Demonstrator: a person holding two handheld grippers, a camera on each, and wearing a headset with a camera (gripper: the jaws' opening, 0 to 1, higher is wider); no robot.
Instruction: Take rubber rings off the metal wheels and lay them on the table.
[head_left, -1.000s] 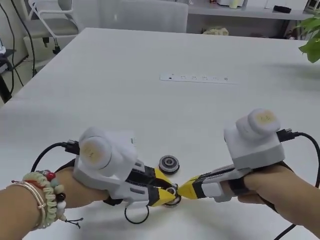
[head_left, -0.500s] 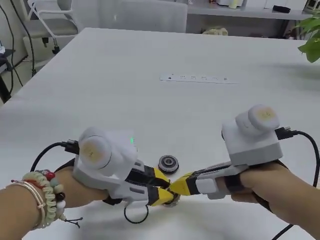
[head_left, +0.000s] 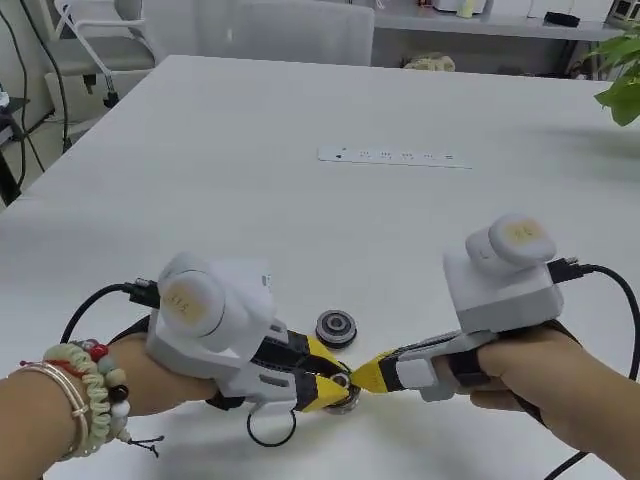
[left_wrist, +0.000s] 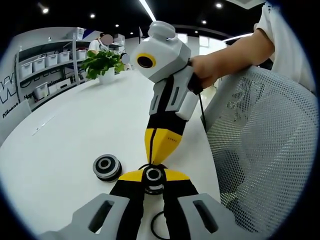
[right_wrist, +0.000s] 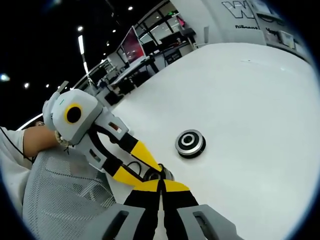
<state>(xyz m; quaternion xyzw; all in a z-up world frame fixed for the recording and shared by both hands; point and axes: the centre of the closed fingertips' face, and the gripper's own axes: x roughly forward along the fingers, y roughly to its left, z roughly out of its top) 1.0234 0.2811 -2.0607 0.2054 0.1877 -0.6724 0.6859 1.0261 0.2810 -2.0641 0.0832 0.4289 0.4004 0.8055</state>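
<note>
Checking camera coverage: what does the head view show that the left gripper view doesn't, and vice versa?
Head view: beaded bracelets on a wrist. Left gripper view: a grey mesh chair back. Both: the left tool shut on a metal wheel, the right tool at that wheel, a second black-rimmed metal wheel loose on the white table, and a thin black rubber ring lying nearby.

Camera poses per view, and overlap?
Head view: headset, looking down at the table; left gripper and right gripper show.
Left gripper view: on left gripper, faces right gripper and its hand; own jaws clamp a wheel.
Right gripper view: on right gripper, faces left gripper; own jaws shut.
Shared: loose wheel, all three.
</note>
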